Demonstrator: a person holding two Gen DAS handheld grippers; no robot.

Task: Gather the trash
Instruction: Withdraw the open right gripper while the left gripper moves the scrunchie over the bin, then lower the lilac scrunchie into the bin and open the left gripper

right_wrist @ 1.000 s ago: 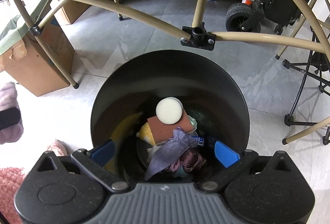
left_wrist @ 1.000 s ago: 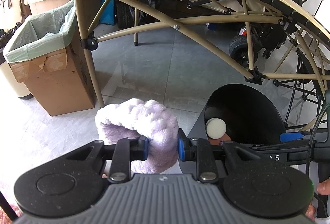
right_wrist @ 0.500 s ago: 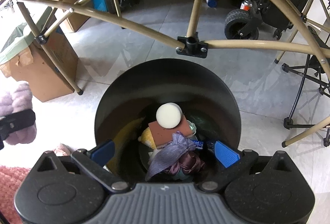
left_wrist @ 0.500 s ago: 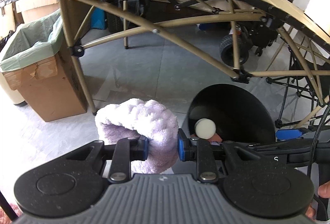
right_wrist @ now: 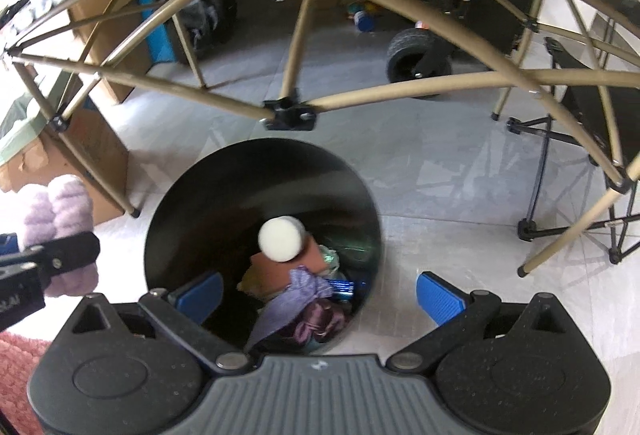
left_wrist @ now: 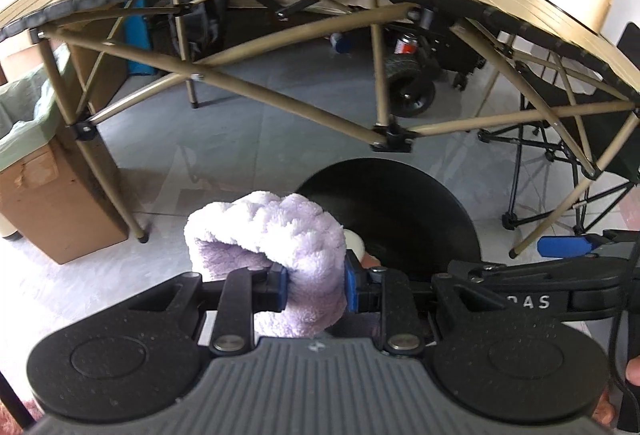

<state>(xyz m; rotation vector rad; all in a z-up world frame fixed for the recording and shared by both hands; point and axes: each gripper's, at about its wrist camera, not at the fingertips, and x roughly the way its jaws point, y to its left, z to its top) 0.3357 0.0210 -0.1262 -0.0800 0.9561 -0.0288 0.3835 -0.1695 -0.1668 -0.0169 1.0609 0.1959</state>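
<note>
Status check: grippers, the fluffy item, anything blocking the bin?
Left gripper shut on purple fluffy cloth. Right gripper open, empty, above black bin. Bin mouth unobstructed.

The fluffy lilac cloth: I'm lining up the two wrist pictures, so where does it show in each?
Left wrist: fluffy lilac cloth low centre, clamped in the left gripper.
Right wrist: at the left edge, left of the open right gripper.
Shared landmark: the black bin.
</note>
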